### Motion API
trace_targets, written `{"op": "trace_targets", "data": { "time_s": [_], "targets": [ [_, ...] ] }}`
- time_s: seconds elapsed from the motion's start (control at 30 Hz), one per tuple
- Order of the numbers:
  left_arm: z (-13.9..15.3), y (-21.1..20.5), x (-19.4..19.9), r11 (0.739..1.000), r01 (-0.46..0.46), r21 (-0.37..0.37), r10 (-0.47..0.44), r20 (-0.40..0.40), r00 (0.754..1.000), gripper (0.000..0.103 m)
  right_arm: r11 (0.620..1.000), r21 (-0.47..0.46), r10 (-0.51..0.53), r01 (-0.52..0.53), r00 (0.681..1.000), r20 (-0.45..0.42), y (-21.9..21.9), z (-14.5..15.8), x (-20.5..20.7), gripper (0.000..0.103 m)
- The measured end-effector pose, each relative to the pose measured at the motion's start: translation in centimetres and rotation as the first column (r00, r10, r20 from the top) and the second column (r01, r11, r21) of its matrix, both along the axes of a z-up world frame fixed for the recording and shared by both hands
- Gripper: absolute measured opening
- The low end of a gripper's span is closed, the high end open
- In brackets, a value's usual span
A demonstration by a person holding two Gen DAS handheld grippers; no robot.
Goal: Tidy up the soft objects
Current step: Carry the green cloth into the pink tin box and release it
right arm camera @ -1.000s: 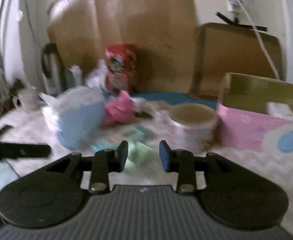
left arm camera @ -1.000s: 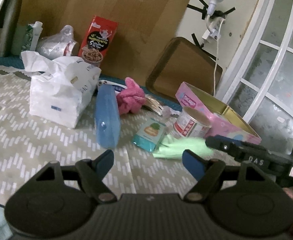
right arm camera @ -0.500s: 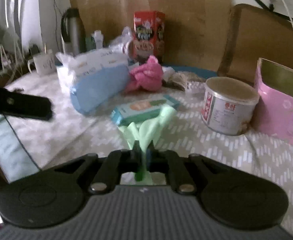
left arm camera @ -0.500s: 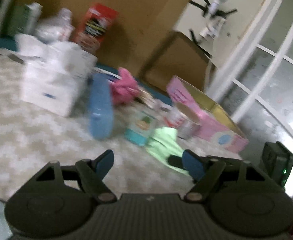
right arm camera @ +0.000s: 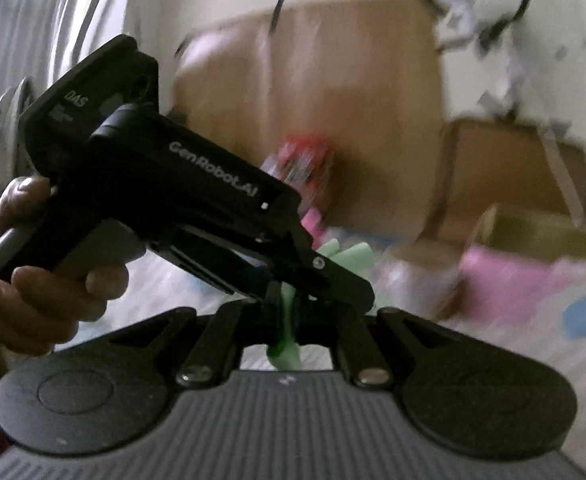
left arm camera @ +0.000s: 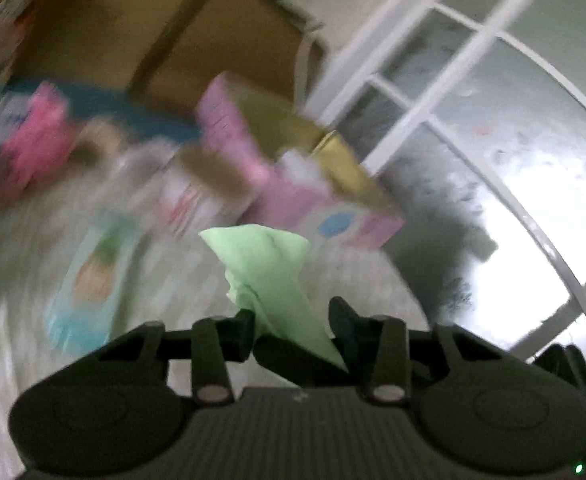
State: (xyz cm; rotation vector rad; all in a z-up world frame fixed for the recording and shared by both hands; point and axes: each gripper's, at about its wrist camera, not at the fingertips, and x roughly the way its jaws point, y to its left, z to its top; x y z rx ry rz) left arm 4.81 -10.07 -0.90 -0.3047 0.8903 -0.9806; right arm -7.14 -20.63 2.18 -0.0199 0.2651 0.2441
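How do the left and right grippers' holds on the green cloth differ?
The left gripper has its jaws apart around a thick bunch of cloth; the right gripper has them nearly together on a thin strip. The left grips just ahead of the right's tips. Both are shut on the same cloth.

Box: you have a pink box [left arm camera: 249, 160] with a gold inside standing open on the table, blurred in both views.
Tin: look just in front of that box for a round tin [left arm camera: 197, 196]; its label is too smeared to read.
Packet: your teal packet [left arm camera: 93, 276] lies flat on the left, near the tin.
Tablecloth: you see a pale patterned cloth [left arm camera: 373, 280] covering the table under all of it.
Tray: a brown tray [left arm camera: 221, 52] leans upright behind the box.
Carton: your red carton [right arm camera: 305, 168] stands against the brown board at the back.
Window: you have white-framed frosted panes [left arm camera: 493, 120] on the right.
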Motion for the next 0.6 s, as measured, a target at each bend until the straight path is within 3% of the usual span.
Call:
{"op": "trace_targets", "data": {
  "time_s": [0.13,0.23,0.27,0.33,0.37,0.4,0.43,0.47,0.53,0.6],
  "targets": [
    [4.4,-4.1,0.6,0.998,0.056,-0.007,-0.054,0.135,0.989,0.037,0.990,-0.028,-0.130,0.136,0.979,0.155,-2.6,1.6,0.4,0.010],
    [6.9,-8.7,1.4,0.996,0.085,0.006,-0.084,0.251,0.964,0.042,0.969,-0.048,-0.226,0.241,0.951,0.211,-5.5,2.3,1.8,0.011],
    [7.4,-10.2,1.7,0.996,0.090,0.015,-0.090,0.278,0.956,0.046,0.962,-0.043,-0.255,0.270,0.943,0.212,-6.7,2.4,2.7,0.011],
    [8.0,-13.5,2.9,0.996,0.083,0.035,-0.090,0.312,0.946,0.074,0.936,-0.049,-0.336,0.349,0.924,0.181,-8.9,2.2,4.9,0.012],
    [8.0,-15.0,3.6,0.996,0.071,0.051,-0.083,0.328,0.941,0.077,0.920,-0.051,-0.377,0.389,0.913,0.158,-10.0,1.9,6.3,0.013],
    [7.9,-16.2,4.1,0.997,0.034,0.070,-0.056,0.350,0.935,0.077,0.905,-0.068,-0.410,0.420,0.904,0.117,-11.2,1.4,8.0,0.027],
    [7.6,-17.0,4.6,0.996,-0.022,0.088,-0.013,0.377,0.926,0.077,0.893,-0.099,-0.435,0.439,0.899,0.061,-12.3,0.7,9.8,0.058],
    [7.3,-17.6,5.0,0.992,-0.070,0.103,0.022,0.404,0.914,0.076,0.875,-0.128,-0.467,0.466,0.884,0.024,-13.2,-0.1,11.2,0.069],
    [6.7,-17.7,5.4,0.984,-0.122,0.127,0.059,0.415,0.908,0.076,0.838,-0.140,-0.532,0.528,0.847,0.008,-14.1,-0.9,11.4,0.071],
    [6.6,-15.7,4.9,0.988,-0.118,0.095,0.073,0.388,0.919,0.077,0.847,-0.057,-0.529,0.529,0.848,0.014,-14.8,-0.7,9.9,0.072]
  ]
}}
